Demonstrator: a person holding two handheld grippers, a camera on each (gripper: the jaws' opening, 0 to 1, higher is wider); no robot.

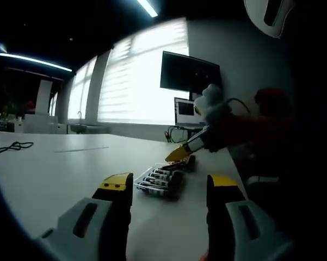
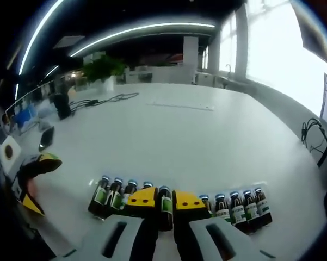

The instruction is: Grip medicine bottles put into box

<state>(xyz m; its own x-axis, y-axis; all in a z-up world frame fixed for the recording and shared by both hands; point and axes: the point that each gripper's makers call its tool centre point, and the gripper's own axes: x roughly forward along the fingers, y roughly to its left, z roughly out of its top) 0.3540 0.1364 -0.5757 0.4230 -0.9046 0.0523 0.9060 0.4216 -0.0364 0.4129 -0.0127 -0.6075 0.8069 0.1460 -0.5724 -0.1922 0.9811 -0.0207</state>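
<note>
The white table [image 2: 196,136] carries everything, and its top is wide and smooth. In the right gripper view, the right gripper [image 2: 164,202] stands at 6 o'clock, its yellow-tipped jaws narrowed onto 1 medicine bottle [image 2: 165,205] with a blue cap and green label, touching it on both sides. This bottle belongs to a row of medicine bottles [image 2: 236,205] lying side by side just beyond the jaws, some at 7 o'clock and some at 5 o'clock. I cannot tell if they lie in a box. At 9 o'clock the other gripper shows near the table edge. Farther, at 11 o'clock, black cables [image 2: 100,100] lie on the table, and behind them stands a green plant [image 2: 102,68].

In the left gripper view, the left gripper [image 1: 170,187] has its jaws wide apart and holds nothing. Between them, farther on the table, lie the bottles, and the right gripper reaches them from 2 o'clock. Beyond stand a dark monitor [image 1: 189,73] and bright windows with blinds [image 1: 136,76] at 12 o'clock.
</note>
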